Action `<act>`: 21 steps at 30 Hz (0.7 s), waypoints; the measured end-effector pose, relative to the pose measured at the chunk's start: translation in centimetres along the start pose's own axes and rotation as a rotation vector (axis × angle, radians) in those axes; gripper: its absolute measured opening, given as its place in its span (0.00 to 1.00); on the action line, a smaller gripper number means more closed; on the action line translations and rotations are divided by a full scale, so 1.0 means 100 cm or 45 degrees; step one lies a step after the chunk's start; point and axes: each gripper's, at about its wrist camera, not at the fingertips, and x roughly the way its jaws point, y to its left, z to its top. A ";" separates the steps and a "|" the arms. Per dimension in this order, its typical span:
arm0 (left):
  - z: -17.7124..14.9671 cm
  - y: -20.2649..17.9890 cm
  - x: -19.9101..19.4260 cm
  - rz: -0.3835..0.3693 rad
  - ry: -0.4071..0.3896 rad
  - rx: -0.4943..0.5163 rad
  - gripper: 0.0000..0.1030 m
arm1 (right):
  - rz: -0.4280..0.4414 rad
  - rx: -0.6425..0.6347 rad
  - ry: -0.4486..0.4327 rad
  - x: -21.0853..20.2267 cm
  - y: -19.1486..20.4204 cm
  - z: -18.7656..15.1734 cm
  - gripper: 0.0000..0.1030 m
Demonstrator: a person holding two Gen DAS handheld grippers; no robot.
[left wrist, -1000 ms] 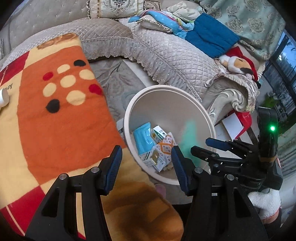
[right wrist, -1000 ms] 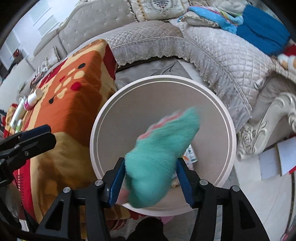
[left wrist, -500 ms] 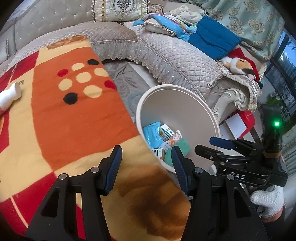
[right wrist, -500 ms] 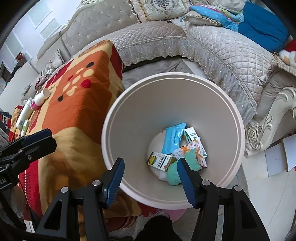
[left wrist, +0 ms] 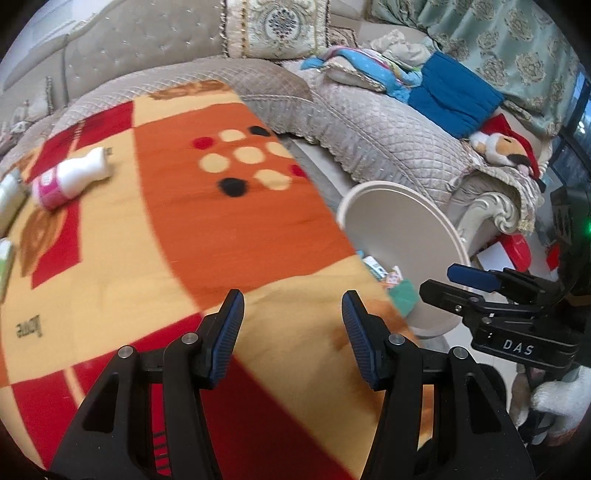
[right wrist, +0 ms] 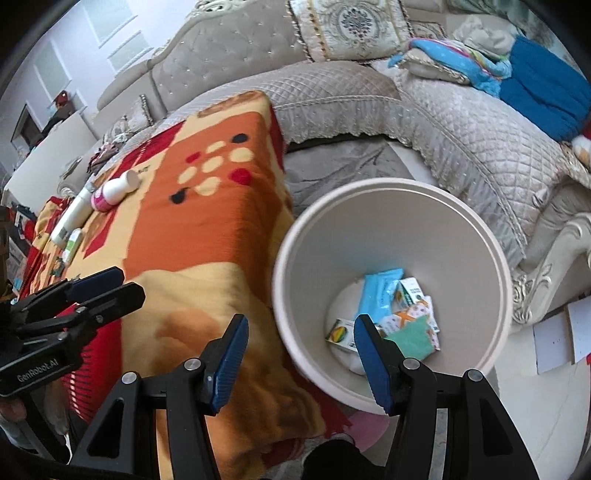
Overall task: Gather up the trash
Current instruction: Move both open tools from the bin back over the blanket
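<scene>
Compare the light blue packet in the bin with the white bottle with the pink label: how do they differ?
The light blue packet is flat and soft-looking; the white bottle is rounded and rigid with a narrow neck. The packet lies inside the bin among other wrappers, already collected; the bottle lies on its side on the orange blanket, outside the bin. The packet is one plain colour; the bottle has a pink label. Neither is held by a gripper.

A quilted beige fabric sofa point(right wrist: 461, 122) curves behind, carrying an embroidered cushion point(right wrist: 351, 29), a folded blue blanket point(left wrist: 454, 96) and a plush toy in a red hat point(left wrist: 506, 146). White paper sheets point(right wrist: 554, 338) lie on the floor.
</scene>
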 end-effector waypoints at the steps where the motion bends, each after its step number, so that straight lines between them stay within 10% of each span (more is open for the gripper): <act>1: -0.002 0.006 -0.003 0.010 -0.005 -0.009 0.52 | 0.009 -0.009 -0.001 0.001 0.006 0.001 0.56; 21: -0.046 0.160 -0.058 0.250 -0.047 -0.316 0.52 | 0.159 -0.237 0.084 0.037 0.129 0.007 0.61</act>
